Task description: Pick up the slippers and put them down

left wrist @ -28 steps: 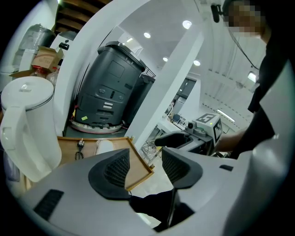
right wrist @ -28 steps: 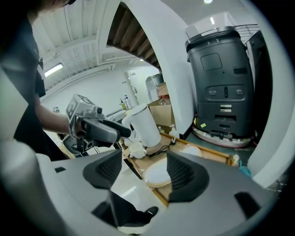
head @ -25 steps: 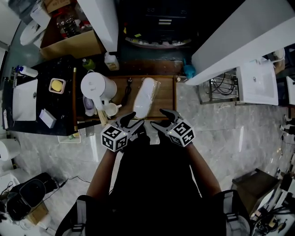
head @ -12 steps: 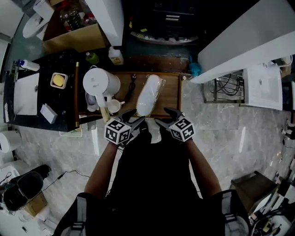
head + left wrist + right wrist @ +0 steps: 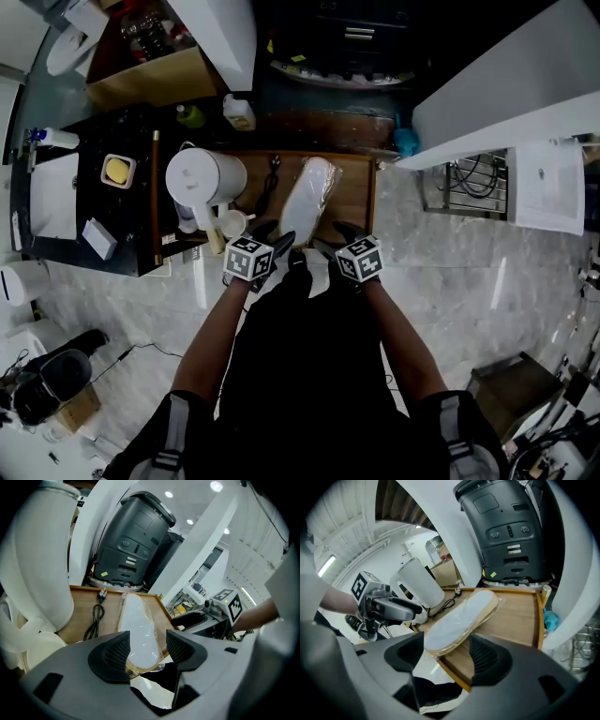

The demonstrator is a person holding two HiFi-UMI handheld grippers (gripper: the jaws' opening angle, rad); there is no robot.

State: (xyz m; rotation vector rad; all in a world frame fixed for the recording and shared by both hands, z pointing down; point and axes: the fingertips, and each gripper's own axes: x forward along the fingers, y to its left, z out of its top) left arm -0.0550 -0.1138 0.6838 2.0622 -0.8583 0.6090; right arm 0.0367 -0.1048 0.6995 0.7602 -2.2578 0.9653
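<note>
A pair of white slippers (image 5: 309,192) in clear plastic wrap lies lengthwise on a low wooden tray (image 5: 361,192). My left gripper (image 5: 274,234) and right gripper (image 5: 333,237) hover side by side at the pack's near end. In the left gripper view the slippers (image 5: 138,630) show between the jaws of the left gripper (image 5: 147,648); those jaws are opening and the pads do not press on it. In the right gripper view the slippers (image 5: 461,618) lie just ahead of the right gripper (image 5: 445,656), whose jaws stand apart.
A white kettle (image 5: 202,178) and a small cup (image 5: 228,222) stand at the tray's left, with a black cable (image 5: 267,183) beside the slippers. A black appliance (image 5: 337,47) sits behind. A dark counter (image 5: 94,197) lies left, a wire rack (image 5: 469,183) right.
Both grippers have sunk toward the tray and drawn closer together at the near end of the slippers. The slippers have not moved.
</note>
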